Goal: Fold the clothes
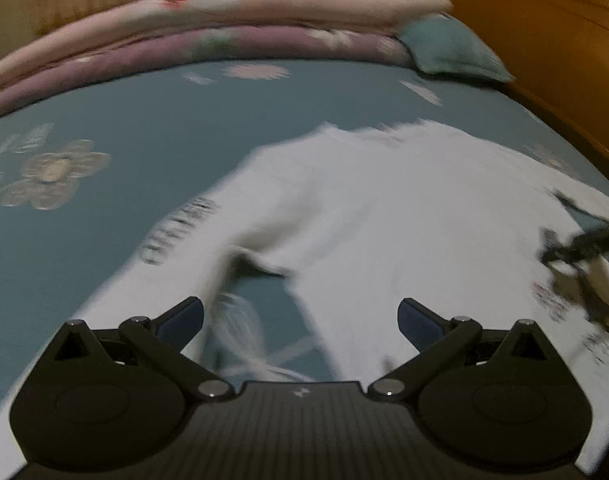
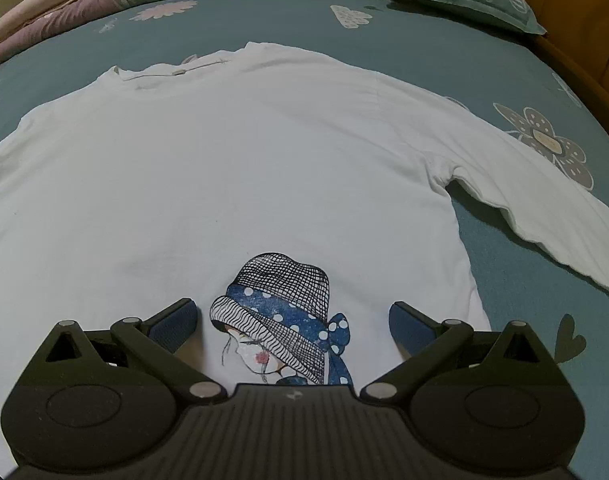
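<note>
Between and beyond the wide-open jaws of the right gripper [image 2: 294,316], a white long-sleeved shirt [image 2: 224,160] of smooth knit lies flat on the teal flower-printed bedsheet [image 2: 484,64], its printed figure in a netted hat and dotted blue scarf [image 2: 284,320] sitting directly between the blue pads. The left gripper [image 1: 300,316], jaws equally wide and empty, hovers over the blurred shirt where sleeve meets body. Quilted pink bedding [image 1: 224,32] lies far beyond.
</note>
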### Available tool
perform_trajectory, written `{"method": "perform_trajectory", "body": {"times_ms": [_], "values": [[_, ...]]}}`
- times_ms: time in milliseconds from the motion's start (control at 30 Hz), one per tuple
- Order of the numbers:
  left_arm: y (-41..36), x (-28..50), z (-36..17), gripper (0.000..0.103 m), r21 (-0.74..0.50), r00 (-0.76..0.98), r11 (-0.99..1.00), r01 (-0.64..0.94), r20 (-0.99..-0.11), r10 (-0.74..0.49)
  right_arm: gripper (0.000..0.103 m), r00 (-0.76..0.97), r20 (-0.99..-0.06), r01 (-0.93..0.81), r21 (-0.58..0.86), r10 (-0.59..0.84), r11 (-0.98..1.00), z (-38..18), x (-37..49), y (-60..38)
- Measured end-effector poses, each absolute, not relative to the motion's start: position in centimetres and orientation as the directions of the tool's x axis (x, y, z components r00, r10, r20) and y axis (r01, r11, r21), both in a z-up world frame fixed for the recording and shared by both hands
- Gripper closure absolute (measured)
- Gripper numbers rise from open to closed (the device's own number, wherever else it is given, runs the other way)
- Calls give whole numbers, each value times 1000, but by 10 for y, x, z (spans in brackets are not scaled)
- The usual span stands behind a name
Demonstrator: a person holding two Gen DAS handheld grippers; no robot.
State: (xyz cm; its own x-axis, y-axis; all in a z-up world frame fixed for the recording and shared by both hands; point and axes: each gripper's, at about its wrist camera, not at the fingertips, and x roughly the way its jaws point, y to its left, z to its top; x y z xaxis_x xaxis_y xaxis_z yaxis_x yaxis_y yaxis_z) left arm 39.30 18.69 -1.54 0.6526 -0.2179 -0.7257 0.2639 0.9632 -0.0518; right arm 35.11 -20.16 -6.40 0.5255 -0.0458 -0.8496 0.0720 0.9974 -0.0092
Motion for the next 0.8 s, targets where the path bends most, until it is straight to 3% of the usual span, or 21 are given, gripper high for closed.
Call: {"method": "perform_trajectory", "body": {"times_ms": [500,600,667,800], "values": [[318,362,-57,1,-295,622,950,-102,-764,-171,0,521,-851,104,-6,-60,995,-62,351,-203],[337,367,-51,1,-280,639,936,-213,-765,-83,0,519,-853,102,-6,-58,995,-62,351,-203],[343,374,-43,1,-304,671,930,-206,-736,-92,0,518,-853,101,-6,-58,995,-62,351,-204],[320,401,-30,1,-367,705,929,-53,-673,-226,0,522,-851,101,-7,-59,995,-62,349,-204]]}}
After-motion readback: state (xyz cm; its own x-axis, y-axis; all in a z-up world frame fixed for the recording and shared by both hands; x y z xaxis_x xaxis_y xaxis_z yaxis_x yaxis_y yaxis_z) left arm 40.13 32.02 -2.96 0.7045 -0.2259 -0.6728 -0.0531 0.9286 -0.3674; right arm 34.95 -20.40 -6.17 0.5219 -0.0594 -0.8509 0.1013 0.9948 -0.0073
